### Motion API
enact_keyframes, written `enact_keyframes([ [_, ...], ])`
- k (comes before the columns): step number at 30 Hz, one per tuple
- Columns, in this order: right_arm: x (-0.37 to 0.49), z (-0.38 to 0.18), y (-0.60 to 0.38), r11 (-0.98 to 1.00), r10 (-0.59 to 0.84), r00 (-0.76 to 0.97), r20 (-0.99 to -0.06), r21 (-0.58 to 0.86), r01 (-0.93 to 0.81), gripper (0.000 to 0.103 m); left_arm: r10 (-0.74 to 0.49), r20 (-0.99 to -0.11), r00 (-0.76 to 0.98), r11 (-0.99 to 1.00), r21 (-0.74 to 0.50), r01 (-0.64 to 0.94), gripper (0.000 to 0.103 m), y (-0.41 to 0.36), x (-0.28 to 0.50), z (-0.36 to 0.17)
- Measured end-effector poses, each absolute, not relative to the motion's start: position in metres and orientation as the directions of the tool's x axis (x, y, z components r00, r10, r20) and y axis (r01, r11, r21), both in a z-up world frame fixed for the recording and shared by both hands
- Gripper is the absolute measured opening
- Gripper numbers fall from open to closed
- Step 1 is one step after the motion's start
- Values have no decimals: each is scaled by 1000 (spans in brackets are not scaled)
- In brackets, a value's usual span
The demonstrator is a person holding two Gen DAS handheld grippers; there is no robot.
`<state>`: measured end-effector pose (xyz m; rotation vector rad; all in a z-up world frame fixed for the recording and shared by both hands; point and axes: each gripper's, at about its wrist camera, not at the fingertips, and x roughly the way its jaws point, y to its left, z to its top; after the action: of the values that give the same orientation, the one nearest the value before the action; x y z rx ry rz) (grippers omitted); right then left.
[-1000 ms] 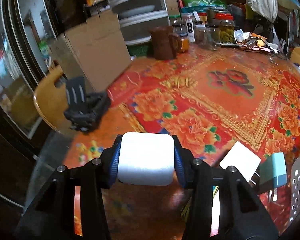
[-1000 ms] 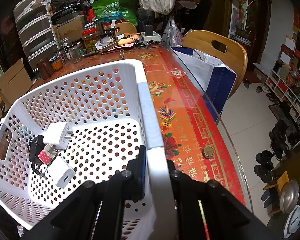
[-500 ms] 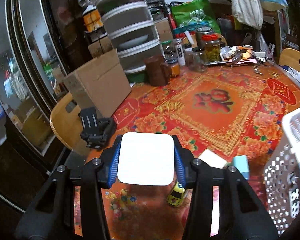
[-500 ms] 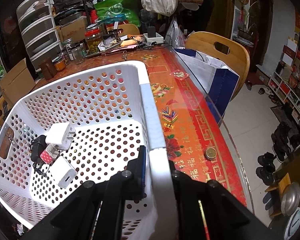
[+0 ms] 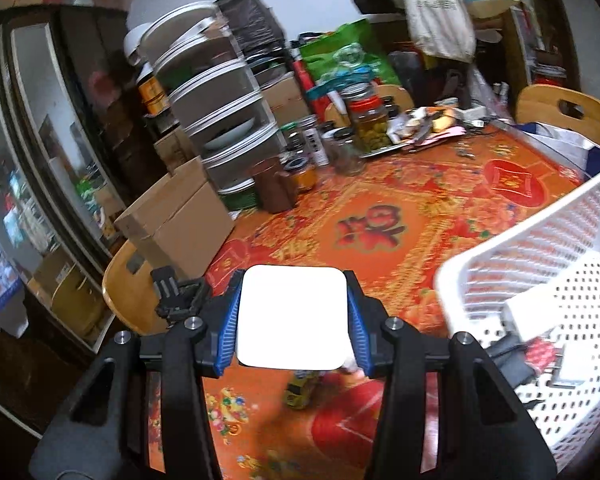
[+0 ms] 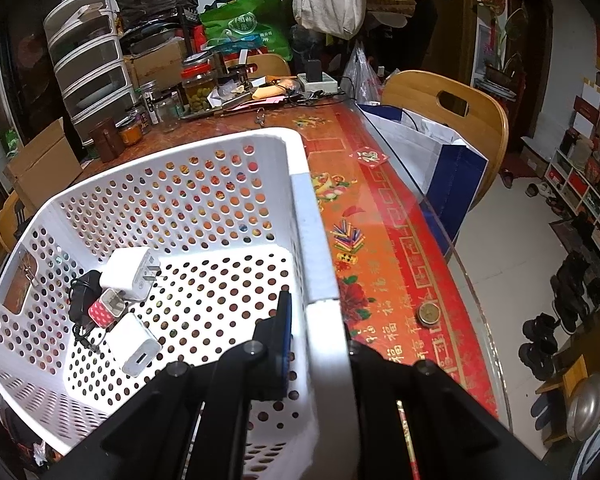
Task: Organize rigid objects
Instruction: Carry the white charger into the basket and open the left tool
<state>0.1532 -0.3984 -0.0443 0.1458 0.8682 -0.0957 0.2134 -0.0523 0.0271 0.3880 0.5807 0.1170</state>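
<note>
My left gripper (image 5: 292, 320) is shut on a white square charger block (image 5: 292, 316) and holds it in the air above the table, left of the white perforated basket (image 5: 540, 248). My right gripper (image 6: 320, 340) is shut on the basket's right rim (image 6: 312, 232), one finger inside and one outside. In the basket lie two white chargers (image 6: 130, 266) (image 6: 134, 344), a small red dotted charger (image 6: 106, 308) and a black adapter (image 6: 84, 292). A small yellow toy car (image 5: 300, 388) lies on the red floral tablecloth (image 5: 380, 232) under the held block.
Jars (image 5: 370, 120), a brown mug (image 5: 272, 192), a cardboard box (image 5: 176, 224) and stacked drawers (image 5: 220, 112) crowd the table's far side. A black clamp (image 5: 176, 296) sits at the left edge by a wooden chair (image 5: 128, 288). A coin (image 6: 428, 314) lies right of the basket.
My left gripper has risen and swung right with the white block, bringing the basket and its contents into its view. The right gripper keeps its hold on the basket rim, barely moved.
</note>
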Motion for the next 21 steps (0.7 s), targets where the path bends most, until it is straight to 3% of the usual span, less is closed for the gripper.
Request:
enact_keyframes([
  [11,153,-45,-401,984,-13,650,-760,104,141,9,80,-697,712,812,460,359,44,-184,194,4],
  [17,153,-45,-400,984,-9,652,-758,111,143,9,38,-850,525,761,365,536,44,-240,218,-22],
  [21,152,-46,-401,983,-5,653,-757,117,143,9,82,-901,426,745,340,574,44,-261,241,-47],
])
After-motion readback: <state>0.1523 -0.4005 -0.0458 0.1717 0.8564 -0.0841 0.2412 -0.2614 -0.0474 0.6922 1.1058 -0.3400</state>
